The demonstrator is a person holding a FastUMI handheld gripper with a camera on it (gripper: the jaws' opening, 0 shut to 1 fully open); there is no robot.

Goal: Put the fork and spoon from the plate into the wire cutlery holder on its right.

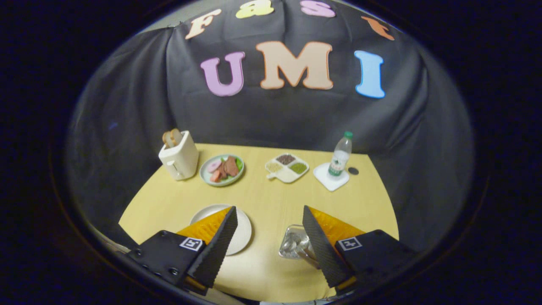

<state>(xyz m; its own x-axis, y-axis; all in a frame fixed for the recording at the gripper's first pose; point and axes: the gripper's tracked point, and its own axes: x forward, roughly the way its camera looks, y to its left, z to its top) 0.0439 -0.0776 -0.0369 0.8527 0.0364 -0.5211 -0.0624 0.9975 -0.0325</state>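
The tool [266, 237] hangs with fingers apart, gripping nothing. Cutlery [296, 250] already lies in the wire cutlery holder [292, 237] near the surface's front edge; the plate [243, 231] looks bare. Metal cutlery is stiff, slippery; grip mid-handle.

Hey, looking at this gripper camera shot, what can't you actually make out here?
- Wire cutlery holder: one finger of the open gripper covers part of it; shiny cutlery shows inside, but fork and spoon cannot be told apart.
- Plate: the other finger hides much of it, so anything left there is unseen.
- Small dark disc beside the water bottle: too small to identify.
- Divided dish: fillings too small to name.
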